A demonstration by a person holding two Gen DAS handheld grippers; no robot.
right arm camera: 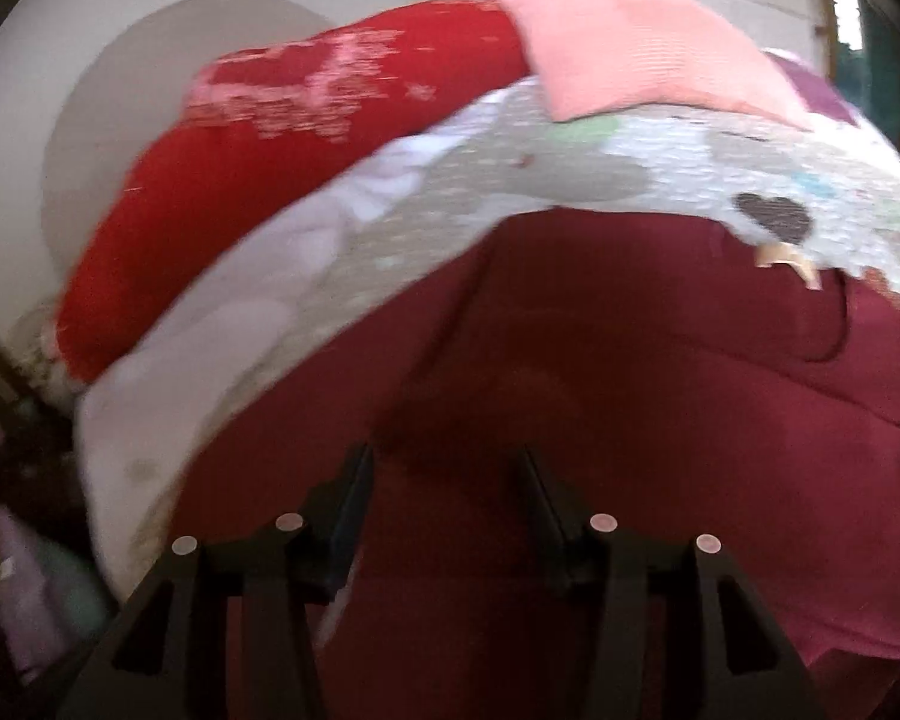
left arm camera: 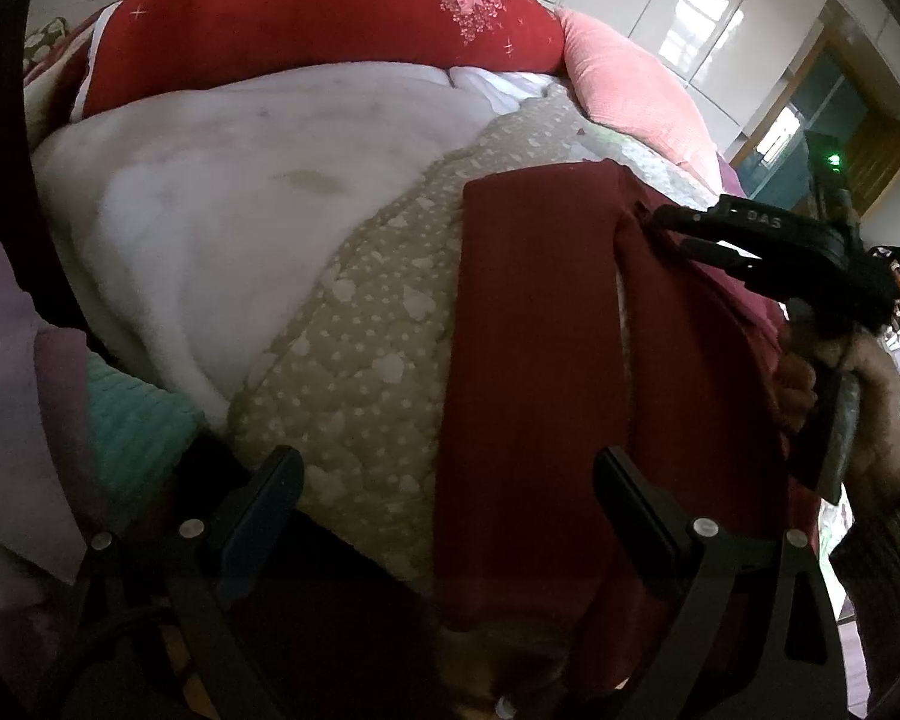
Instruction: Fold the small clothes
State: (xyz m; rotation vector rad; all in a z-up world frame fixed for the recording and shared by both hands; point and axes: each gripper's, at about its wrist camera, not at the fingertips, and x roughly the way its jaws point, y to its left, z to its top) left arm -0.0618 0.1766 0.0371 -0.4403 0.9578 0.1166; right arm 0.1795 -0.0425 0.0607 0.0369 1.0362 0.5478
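We've got both claws open over the dark red garment (left arm camera: 528, 324) on the bed (left arm camera: 354, 324): left claw (left arm camera: 450, 504) wide, right claw (right arm camera: 447, 498) narrower, nothing gripped.

Daylight is glinting on glossy pale wardrobe doors (left arm camera: 684, 18) rising behind the bed (left arm camera: 222, 204); a wooden doorway (left arm camera: 870, 150) is showing beside them.

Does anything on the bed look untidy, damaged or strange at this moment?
Nothing looks damaged or spilled. The dark red garment lies on the patterned quilt with one side folded over. The white blanket has a faint yellowish mark, a possible stain. The right wrist view is blurred.
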